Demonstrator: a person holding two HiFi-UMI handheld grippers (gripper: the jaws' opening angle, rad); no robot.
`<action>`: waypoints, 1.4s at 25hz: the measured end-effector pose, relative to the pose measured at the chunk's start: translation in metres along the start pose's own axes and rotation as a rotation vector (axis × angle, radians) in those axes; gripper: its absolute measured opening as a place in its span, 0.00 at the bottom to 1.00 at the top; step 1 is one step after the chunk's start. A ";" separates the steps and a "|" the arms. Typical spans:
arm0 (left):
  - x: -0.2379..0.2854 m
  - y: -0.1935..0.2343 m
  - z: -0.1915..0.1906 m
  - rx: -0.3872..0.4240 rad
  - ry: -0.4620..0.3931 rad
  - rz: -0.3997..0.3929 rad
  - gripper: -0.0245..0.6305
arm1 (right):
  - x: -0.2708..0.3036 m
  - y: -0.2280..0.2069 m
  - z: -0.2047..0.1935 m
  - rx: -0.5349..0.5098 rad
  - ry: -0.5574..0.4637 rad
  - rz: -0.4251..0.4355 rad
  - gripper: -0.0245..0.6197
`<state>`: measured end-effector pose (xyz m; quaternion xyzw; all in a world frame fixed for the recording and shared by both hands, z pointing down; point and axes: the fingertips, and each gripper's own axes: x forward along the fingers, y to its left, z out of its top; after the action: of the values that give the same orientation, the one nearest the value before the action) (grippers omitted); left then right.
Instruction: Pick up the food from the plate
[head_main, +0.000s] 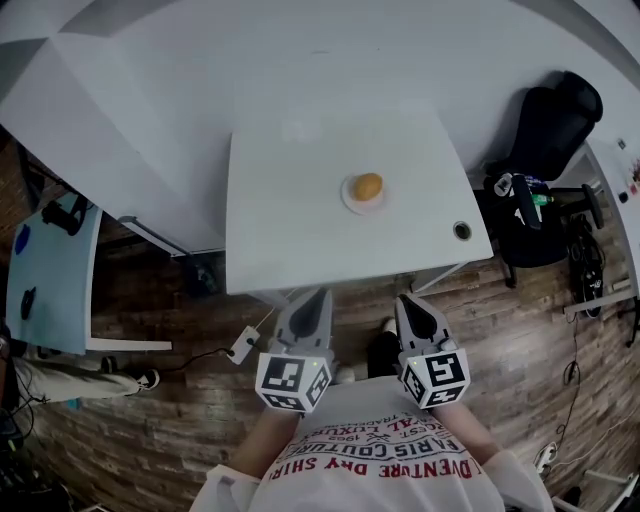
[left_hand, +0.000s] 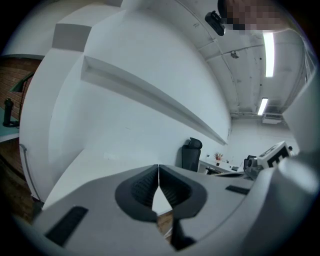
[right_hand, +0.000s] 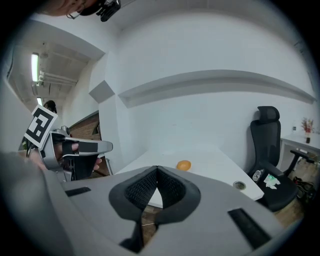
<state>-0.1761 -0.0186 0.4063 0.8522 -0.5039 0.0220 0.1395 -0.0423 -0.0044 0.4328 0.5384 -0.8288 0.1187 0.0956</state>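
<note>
While food (head_main: 367, 186) rests on the plate (head_main: 348, 199), a chair (head_main: 545, 125) stands beside the table (head_main: 290, 225).

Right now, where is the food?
In the head view, the orange food sits on a white plate near the middle of the white table, ahead of the left gripper and right gripper.

The round orange food (head_main: 367, 186) lies on a small white plate (head_main: 349, 200), right of centre on the square white table (head_main: 290, 220). A black office chair (head_main: 548, 130) stands right of the table.
</note>
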 end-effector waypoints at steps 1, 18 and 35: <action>0.006 0.004 0.000 -0.003 0.000 0.007 0.05 | 0.006 -0.004 0.000 -0.001 0.003 0.003 0.05; 0.179 0.025 0.047 0.015 0.006 0.166 0.05 | 0.141 -0.141 0.071 0.020 -0.002 0.165 0.05; 0.284 0.029 0.017 0.054 0.156 0.209 0.05 | 0.215 -0.216 0.057 0.050 0.131 0.229 0.05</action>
<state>-0.0638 -0.2782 0.4470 0.7942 -0.5767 0.1160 0.1522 0.0670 -0.2934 0.4603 0.4337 -0.8735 0.1844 0.1217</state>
